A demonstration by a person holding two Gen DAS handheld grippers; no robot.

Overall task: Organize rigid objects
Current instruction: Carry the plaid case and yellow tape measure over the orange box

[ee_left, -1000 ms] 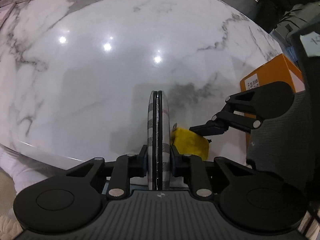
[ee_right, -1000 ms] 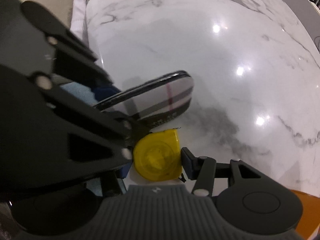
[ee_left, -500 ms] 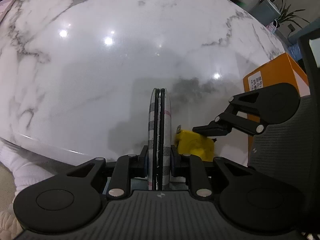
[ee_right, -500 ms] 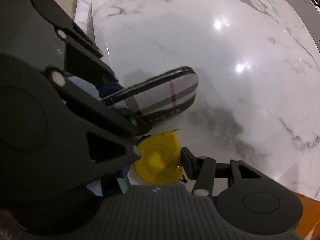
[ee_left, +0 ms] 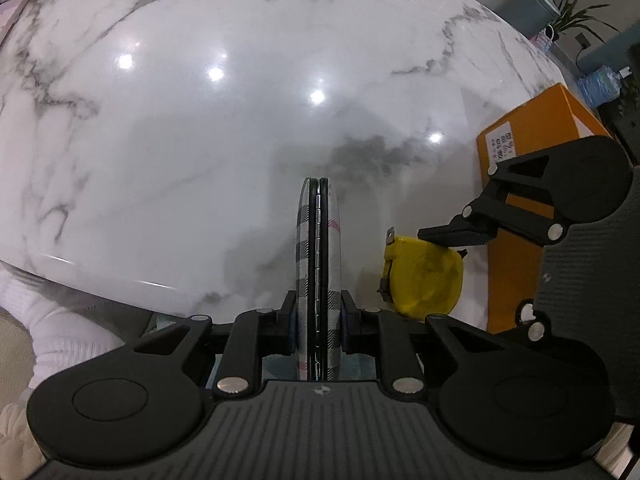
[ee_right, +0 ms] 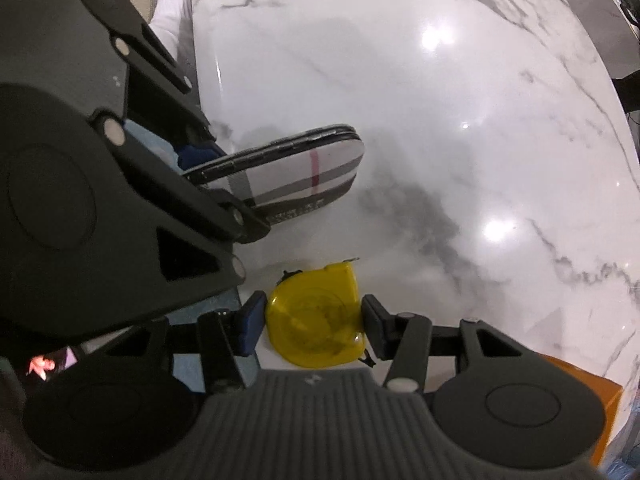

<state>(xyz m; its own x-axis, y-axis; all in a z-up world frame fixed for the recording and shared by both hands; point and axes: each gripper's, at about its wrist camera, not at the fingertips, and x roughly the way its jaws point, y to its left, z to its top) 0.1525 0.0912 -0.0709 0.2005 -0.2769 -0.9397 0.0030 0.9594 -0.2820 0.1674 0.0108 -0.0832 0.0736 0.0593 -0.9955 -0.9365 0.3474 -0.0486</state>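
The left gripper has its fingers pressed against both flat sides of a plaid case, which stands on its edge with the hinge seam facing the camera and juts forward over the near edge of the marble counter. In the right wrist view the same case shows its pale checked side with one red stripe, held up off the counter by the left gripper.

Just right of the case, the right gripper has its fingers set narrowly around a yellow tape measure, one pad at each side; whether the pads truly press on it I cannot tell. From the left wrist the tape measure is seen with one black finger of the right gripper at its top.

Farther right, an orange box with a white label sits on the counter. Beyond the far edge stand a plant and a water bottle.
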